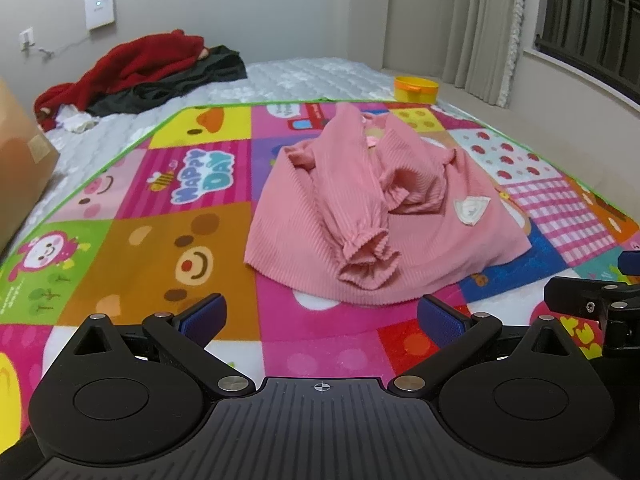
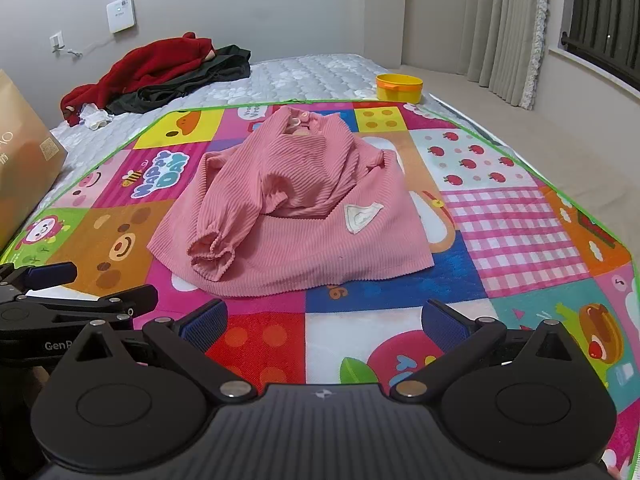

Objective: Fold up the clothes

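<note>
- Ahead of both pairs of fingers, well beyond the tips, we see the pink ribbed sweater (image 1: 360, 208) lying on the patchwork cartoon play mat (image 1: 160, 240) that covers the mattress (image 1: 280, 80).
- Our left gripper (image 1: 320, 316) has its blue pads spread wide with nothing between them; our right gripper (image 2: 324, 322) stands the same, wide apart and empty, hovering short of the hem.
- We judge the folding partly begun: both sleeves lie across the chest, the left sleeve cuff (image 2: 212, 254) bunched near the hem, yet the body is still rumpled and not doubled over.
- Left for us, as we judge it: smooth the body, then fold hem toward collar.
- Farther past the fingertips, a red garment (image 1: 132, 64) and a dark garment (image 1: 180, 84) lie heaped near the wall, seemingly unfolded.
- A yellow tub (image 2: 399, 87) sits beyond the mat's far edge.
- Hard to make out: the white patch (image 2: 362, 216) bears a design we cannot read, the collar area is crumpled, and the cardboard box (image 2: 24, 176) is cut off at the frame edge.
</note>
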`<state>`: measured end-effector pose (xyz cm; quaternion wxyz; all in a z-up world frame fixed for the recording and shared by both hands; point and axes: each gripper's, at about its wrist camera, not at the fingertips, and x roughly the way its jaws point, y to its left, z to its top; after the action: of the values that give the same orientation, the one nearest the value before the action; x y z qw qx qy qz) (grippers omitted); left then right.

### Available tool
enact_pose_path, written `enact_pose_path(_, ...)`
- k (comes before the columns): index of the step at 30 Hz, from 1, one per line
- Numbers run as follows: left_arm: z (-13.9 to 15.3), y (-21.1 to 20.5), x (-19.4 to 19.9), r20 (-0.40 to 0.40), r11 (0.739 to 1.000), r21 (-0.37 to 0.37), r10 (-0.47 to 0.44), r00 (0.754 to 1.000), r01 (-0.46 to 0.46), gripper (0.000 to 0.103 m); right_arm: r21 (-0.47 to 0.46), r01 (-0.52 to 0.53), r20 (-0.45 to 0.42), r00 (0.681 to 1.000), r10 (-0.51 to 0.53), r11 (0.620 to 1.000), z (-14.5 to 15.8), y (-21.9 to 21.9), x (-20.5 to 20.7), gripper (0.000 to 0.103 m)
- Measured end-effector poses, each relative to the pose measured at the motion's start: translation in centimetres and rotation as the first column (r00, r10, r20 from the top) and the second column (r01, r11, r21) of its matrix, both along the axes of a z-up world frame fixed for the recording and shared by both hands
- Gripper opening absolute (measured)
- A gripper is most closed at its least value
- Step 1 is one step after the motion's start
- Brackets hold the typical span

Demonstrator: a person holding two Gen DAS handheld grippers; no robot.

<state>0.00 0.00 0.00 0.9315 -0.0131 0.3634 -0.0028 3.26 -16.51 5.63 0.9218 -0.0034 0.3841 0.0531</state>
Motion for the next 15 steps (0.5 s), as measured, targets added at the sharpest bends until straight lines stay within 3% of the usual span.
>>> enact_pose_path(15,-0.25,-0.62,-0.14,-0.002,1.000,0.013,0.003,1.000,-0.003,0.103,0.010,0.002,-0.001,1.000,-0.002,1.000,-0.01,-0.21,0.01,0.103)
